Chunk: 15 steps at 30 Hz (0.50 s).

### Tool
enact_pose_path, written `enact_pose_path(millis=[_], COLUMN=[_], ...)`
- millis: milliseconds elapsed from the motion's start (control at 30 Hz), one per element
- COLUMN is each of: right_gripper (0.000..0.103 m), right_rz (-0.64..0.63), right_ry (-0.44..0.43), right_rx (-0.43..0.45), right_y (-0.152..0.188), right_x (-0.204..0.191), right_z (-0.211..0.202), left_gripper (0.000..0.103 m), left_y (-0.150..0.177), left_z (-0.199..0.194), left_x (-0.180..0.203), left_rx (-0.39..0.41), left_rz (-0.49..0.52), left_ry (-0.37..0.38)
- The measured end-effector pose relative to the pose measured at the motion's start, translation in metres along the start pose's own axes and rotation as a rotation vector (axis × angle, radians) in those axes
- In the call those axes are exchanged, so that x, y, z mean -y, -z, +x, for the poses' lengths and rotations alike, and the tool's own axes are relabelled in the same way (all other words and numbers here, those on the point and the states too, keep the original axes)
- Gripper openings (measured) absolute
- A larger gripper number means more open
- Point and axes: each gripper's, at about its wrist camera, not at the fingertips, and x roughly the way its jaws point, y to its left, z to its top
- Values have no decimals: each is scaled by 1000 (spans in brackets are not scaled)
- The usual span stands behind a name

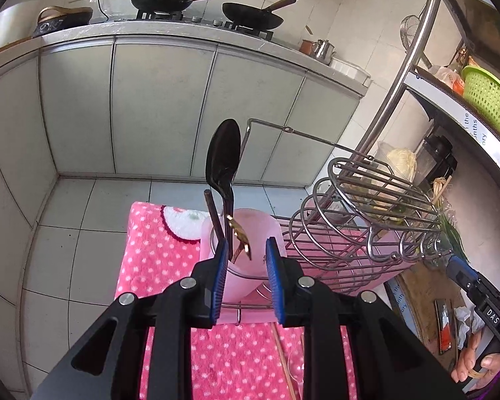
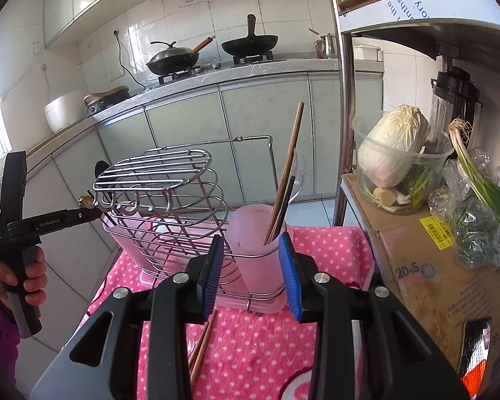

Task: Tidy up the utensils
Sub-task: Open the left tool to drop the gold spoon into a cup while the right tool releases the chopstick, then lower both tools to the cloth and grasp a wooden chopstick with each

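My left gripper (image 1: 246, 242) stands open just before a pink cup (image 1: 261, 225) at one end of the wire rack (image 1: 350, 200). Upright in that cup are a black spoon (image 1: 223, 156), a dark chopstick (image 1: 213, 213) and a gold-tipped piece (image 1: 240, 236), and no pad presses on them. My right gripper (image 2: 250, 237) is open in front of a second pink cup (image 2: 253, 266) at the rack's (image 2: 156, 180) other end. This cup holds a wooden chopstick (image 2: 293, 143), a dark utensil and a clear spoon (image 2: 298, 180). Loose chopsticks (image 2: 200, 346) lie on the pink dotted towel (image 2: 333, 250).
A cardboard box (image 2: 426, 276) to the right carries a clear bowl of cabbage (image 2: 393, 146) and scallions (image 2: 483, 193). A metal shelf post (image 2: 345, 100) rises behind it. Cabinets and a counter with two woks (image 2: 250, 45) fill the background. A hand (image 2: 30, 280) grips the left tool.
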Motion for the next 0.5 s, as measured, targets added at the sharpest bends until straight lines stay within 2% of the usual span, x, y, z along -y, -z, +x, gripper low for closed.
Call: enact_pose_path(millis=[300,500], right_gripper=[35,35], right_rz=[-4,15], right_ry=[-34,-85], right_rx=[-26,-84], right_y=[16,32], right_x=[-7,-14], right_z=[-8,-2], left_gripper=[22,22], left_y=[16,39], left_z=[-7,-19], left_x=[-2,-3], left_rx=[-31,-55], left_rz=[18,32], left_ry=[-16,-16])
